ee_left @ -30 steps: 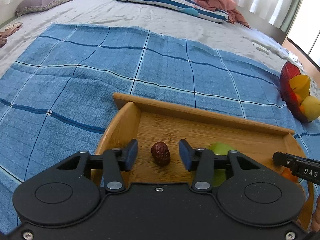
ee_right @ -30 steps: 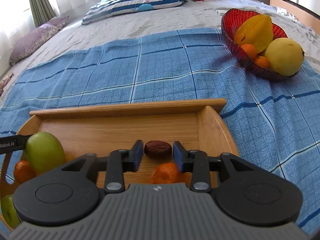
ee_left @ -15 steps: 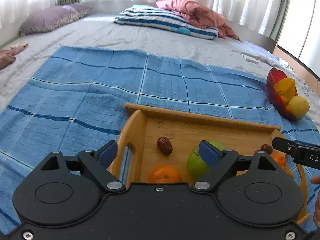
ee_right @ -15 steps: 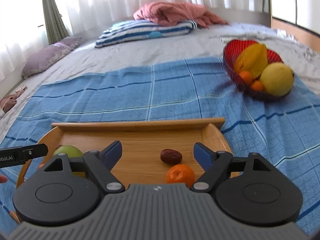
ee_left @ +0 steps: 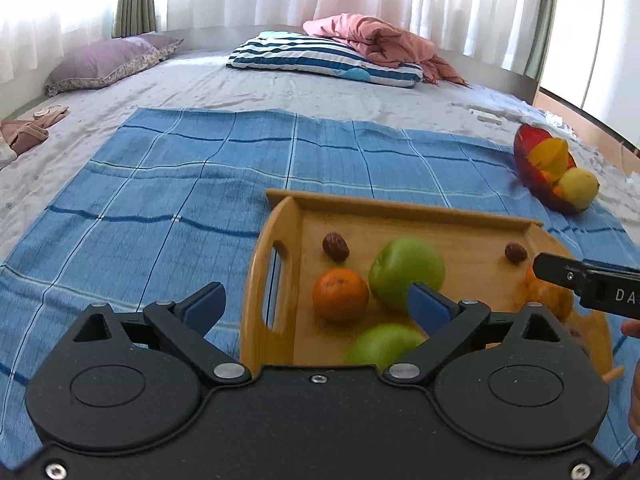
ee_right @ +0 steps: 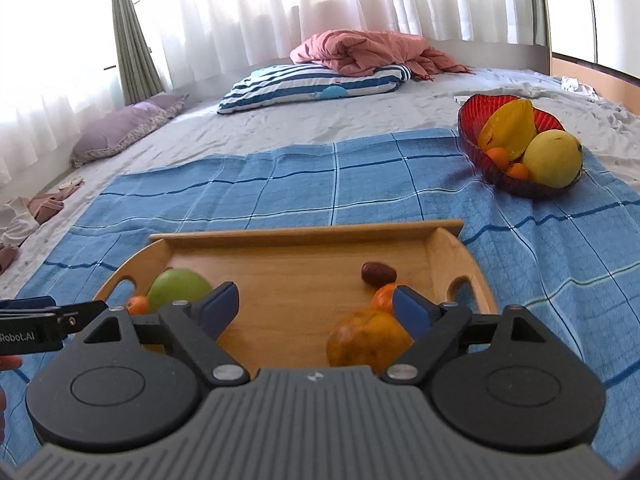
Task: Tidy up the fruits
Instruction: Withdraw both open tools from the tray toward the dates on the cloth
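Left gripper (ee_left: 316, 306) spread wide, holding nothing, hanging over the near left end of a wooden tray (ee_left: 404, 205). Right gripper (ee_right: 316, 306) likewise spread wide and empty, above the tray's near right part. Tray resting on a blue checked cloth (ee_left: 192, 184) laid over a bed (ee_left: 200, 84).

On the tray, seen from the left wrist: a brown date (ee_left: 335, 246) near the left handle, an orange (ee_left: 340, 295) just in front of it, a green apple (ee_left: 406, 270) touching or almost touching the orange, a second green apple (ee_left: 380, 346) nearer the camera, another date (ee_left: 515, 253) toward the right end. From the right wrist: a large orange fruit (ee_right: 366, 340) closest, a small orange (ee_right: 383, 296) behind it, partly hidden.

Red bowl (ee_right: 472, 110) well apart, on the cloth's far right corner, holding a star fruit (ee_right: 508, 128), a big yellow fruit (ee_right: 552, 158) and small oranges. Striped pillow (ee_right: 312, 86) and pink blanket (ee_right: 360, 50) at the bed's far end.
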`<action>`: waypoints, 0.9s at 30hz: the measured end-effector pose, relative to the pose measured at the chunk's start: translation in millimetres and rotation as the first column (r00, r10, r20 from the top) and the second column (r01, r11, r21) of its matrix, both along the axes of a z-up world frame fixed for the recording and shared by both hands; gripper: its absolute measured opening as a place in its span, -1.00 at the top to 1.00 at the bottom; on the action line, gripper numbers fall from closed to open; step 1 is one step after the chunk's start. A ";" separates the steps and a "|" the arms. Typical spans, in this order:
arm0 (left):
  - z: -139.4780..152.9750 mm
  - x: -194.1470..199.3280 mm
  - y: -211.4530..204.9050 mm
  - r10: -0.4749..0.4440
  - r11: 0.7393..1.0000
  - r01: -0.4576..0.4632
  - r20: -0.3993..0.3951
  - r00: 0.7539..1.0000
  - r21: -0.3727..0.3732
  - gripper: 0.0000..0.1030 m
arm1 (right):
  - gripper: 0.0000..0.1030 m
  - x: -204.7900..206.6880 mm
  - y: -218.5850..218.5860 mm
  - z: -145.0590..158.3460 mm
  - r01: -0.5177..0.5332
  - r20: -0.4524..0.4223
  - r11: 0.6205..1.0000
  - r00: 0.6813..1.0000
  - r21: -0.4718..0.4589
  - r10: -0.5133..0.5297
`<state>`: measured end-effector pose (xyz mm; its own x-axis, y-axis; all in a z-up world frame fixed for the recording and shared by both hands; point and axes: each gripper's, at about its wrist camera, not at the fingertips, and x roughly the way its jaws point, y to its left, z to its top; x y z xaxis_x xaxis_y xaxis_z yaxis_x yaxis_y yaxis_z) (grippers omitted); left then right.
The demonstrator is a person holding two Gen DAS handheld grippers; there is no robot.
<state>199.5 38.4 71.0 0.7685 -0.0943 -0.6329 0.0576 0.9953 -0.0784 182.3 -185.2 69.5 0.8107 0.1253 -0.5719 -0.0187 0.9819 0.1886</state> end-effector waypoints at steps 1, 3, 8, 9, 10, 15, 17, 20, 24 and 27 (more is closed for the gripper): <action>-0.9 -5.0 -0.2 -0.005 1.000 0.005 0.004 1.000 0.003 -0.90 | -0.79 -4.2 2.0 -1.1 0.000 0.007 1.000 1.000 -0.006 0.000; -2.7 -14.3 -0.3 -0.013 1.000 0.013 0.011 1.000 0.007 -0.90 | -0.79 -13.4 5.9 -3.2 0.001 0.021 1.000 1.000 -0.022 -0.001; -4.2 -33.9 1.2 -0.031 0.999 0.031 0.032 0.999 -0.005 -0.90 | -0.79 -35.0 12.1 -6.9 0.002 0.057 0.999 0.998 -0.046 0.001; -4.5 -38.6 1.3 -0.034 0.999 0.034 0.038 0.999 -0.003 -0.90 | -0.79 -38.9 13.5 -7.0 0.004 0.064 0.999 0.998 -0.053 -0.001; -5.0 -42.2 1.6 -0.036 0.999 0.036 0.042 0.998 0.000 -0.91 | -0.80 -42.2 14.1 -7.1 0.005 0.069 0.998 0.998 -0.056 -0.001; -9.0 -59.6 0.2 -0.054 0.999 0.053 0.053 0.997 0.007 -0.92 | -0.82 -61.0 19.3 -8.8 0.006 0.099 0.997 0.995 -0.078 0.001; -11.5 -65.7 0.3 -0.055 0.999 0.054 0.056 0.997 0.006 -0.92 | -0.82 -68.3 21.8 -10.6 0.007 0.108 0.997 0.994 -0.083 0.002; -14.5 -73.6 -0.3 -0.056 0.998 0.055 0.062 0.997 0.010 -0.93 | -0.83 -77.4 25.6 -13.4 0.006 0.120 0.995 0.993 -0.097 0.006; -16.8 -83.7 -1.0 -0.060 0.998 0.059 0.079 0.995 0.025 -0.95 | -0.86 -90.7 31.4 -15.4 0.000 0.139 0.993 0.990 -0.117 0.016; -18.8 -90.2 -0.3 -0.054 0.998 0.052 0.086 0.995 0.029 -0.96 | -0.87 -98.4 35.5 -18.4 -0.006 0.147 0.992 0.989 -0.127 0.025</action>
